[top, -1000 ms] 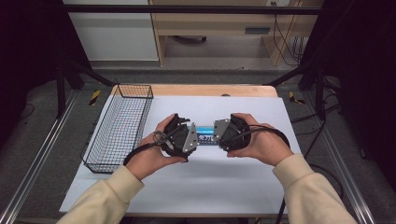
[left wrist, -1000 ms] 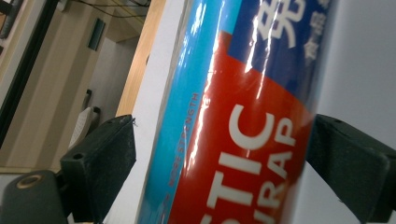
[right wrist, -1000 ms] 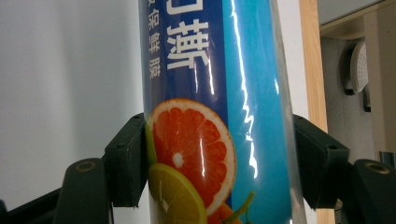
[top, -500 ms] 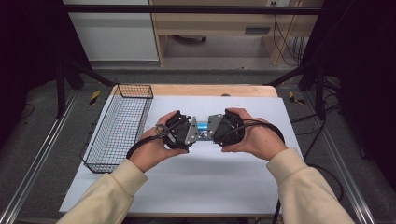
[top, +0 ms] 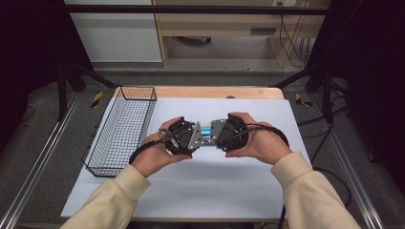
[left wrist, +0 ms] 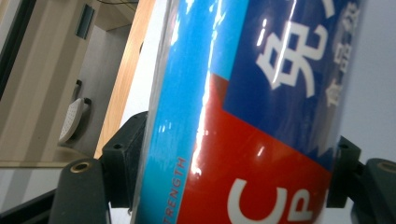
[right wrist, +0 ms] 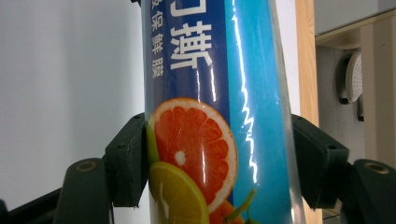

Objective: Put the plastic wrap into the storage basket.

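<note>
Since a second ago the right gripper (top: 228,135) has slid left, nearer the left gripper (top: 184,138), over the white table (top: 200,191); the glossy blue printed roll (top: 206,129) lies left-to-right between them. The left gripper view shows its jaws clamping the roll (left wrist: 243,116). The right gripper view likewise shows jaws pinching it (right wrist: 210,116), each holding one end.

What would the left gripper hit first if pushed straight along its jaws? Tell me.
Already clamped on the blue roll, the left gripper would likely run next into the right gripper facing it on the roll's other end; depth is unclear.
</note>
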{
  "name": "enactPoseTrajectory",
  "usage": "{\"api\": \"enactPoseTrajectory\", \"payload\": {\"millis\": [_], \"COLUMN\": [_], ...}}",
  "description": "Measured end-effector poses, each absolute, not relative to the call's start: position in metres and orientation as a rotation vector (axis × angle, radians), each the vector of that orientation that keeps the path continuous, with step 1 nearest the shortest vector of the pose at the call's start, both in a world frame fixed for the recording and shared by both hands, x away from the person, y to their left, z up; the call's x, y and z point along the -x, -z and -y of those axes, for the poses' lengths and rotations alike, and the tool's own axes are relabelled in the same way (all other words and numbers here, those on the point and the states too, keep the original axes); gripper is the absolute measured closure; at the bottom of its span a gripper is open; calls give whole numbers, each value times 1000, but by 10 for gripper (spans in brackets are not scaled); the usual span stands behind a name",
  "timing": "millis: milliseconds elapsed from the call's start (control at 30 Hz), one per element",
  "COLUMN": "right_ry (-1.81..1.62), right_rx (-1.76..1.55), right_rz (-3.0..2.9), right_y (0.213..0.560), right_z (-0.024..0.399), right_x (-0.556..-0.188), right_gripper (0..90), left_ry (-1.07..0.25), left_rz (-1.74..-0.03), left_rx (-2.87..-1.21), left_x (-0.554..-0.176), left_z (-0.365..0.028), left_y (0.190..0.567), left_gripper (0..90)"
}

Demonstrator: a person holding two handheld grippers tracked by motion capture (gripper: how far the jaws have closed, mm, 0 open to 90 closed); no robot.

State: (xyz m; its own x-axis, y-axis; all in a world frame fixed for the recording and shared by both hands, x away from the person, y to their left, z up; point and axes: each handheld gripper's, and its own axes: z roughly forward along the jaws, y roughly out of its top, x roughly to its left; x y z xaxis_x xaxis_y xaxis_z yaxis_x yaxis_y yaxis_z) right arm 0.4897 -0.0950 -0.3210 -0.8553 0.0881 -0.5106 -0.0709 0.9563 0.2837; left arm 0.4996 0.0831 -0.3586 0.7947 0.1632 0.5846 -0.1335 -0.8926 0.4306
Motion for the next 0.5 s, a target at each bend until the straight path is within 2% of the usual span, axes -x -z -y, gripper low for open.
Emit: {"api": "enactPoseTrajectory", "payload": {"millis": [233,333,500], "right_ry": [-413,-407,-413], "right_rx": [8,9,30], "right_rz": [-2568,-2579,-2588], "right_y": [323,326,329], "right_z": [93,91,89], "right_x": [-490,-489,-489], "right_gripper": [311,311,310], "left_ry": [-839,-805,-801], "left_rz": [-44,-29,-37], "left_rx": [-2554,-2569,-2569], "left_x": [-503,-501,-498], "left_z": [-84,-85,-88], "left_y": [361,363,366], "left_gripper": [233,271,279]}}
